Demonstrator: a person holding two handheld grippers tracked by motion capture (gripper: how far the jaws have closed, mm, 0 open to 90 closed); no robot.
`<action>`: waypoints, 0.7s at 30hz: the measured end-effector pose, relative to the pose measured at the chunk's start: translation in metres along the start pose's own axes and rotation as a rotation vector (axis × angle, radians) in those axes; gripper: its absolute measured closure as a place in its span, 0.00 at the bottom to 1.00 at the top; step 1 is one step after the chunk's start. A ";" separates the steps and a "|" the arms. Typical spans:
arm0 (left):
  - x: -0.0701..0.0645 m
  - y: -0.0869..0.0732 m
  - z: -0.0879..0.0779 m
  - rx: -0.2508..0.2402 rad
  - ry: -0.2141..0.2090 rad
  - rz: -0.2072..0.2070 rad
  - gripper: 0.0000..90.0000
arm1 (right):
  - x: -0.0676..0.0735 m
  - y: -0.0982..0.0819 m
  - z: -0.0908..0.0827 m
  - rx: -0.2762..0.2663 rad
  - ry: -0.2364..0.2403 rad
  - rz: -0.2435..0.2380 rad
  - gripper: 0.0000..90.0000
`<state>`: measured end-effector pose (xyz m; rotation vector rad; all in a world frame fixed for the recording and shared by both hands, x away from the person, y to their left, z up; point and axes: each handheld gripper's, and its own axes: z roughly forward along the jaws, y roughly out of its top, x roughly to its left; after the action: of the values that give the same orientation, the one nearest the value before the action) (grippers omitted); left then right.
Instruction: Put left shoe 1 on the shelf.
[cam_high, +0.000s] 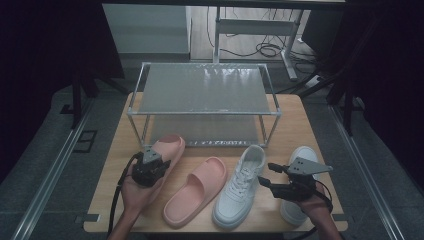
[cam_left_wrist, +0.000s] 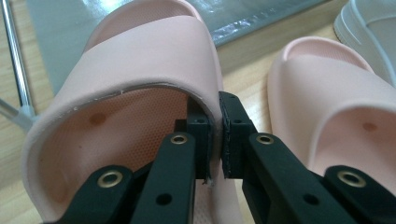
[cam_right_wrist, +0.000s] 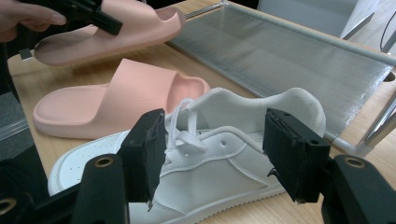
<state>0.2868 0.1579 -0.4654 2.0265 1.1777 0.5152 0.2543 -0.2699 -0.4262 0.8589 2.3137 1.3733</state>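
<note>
Gripping the strap of the pink slide (cam_left_wrist: 140, 60), the left gripper (cam_left_wrist: 215, 135) had its jaws clenched on the strap's side edge, one pad inside, one outside, and in the right gripper view that slide (cam_right_wrist: 107, 32) hung clear of the table (cam_high: 295, 125), toe toward the rack (cam_high: 205, 90). The bite looked thin, right at the rim, so my read was that a slow, level carry mattered most: any quick swing could let the soft strap twist out. Keeping the toe leading toward the rack's lower shelf (cam_high: 205, 131) and the sole flat seemed the tidy way in. The second slide (cam_high: 196, 190) lay flat beside the white sneaker (cam_high: 240, 186). The right gripper (cam_right_wrist: 212, 154) waited with jaws released, spread either side of that sneaker's (cam_right_wrist: 219, 140) collar without touching, well placed for the next pick but best held clear of the moving arm
</note>
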 end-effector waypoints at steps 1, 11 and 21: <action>0.001 0.002 0.001 -0.001 0.000 -0.001 0.94 | 0.000 0.000 0.000 0.000 0.002 0.000 0.44; 0.005 0.020 0.016 0.001 0.002 0.004 0.94 | -0.001 0.000 0.000 -0.005 0.005 0.002 0.44; 0.005 0.043 0.037 -0.010 0.015 0.020 0.94 | -0.001 -0.001 0.002 0.000 0.004 0.003 0.44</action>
<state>0.3384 0.1344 -0.4579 2.0308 1.1632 0.5461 0.2555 -0.2692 -0.4280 0.8614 2.3165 1.3771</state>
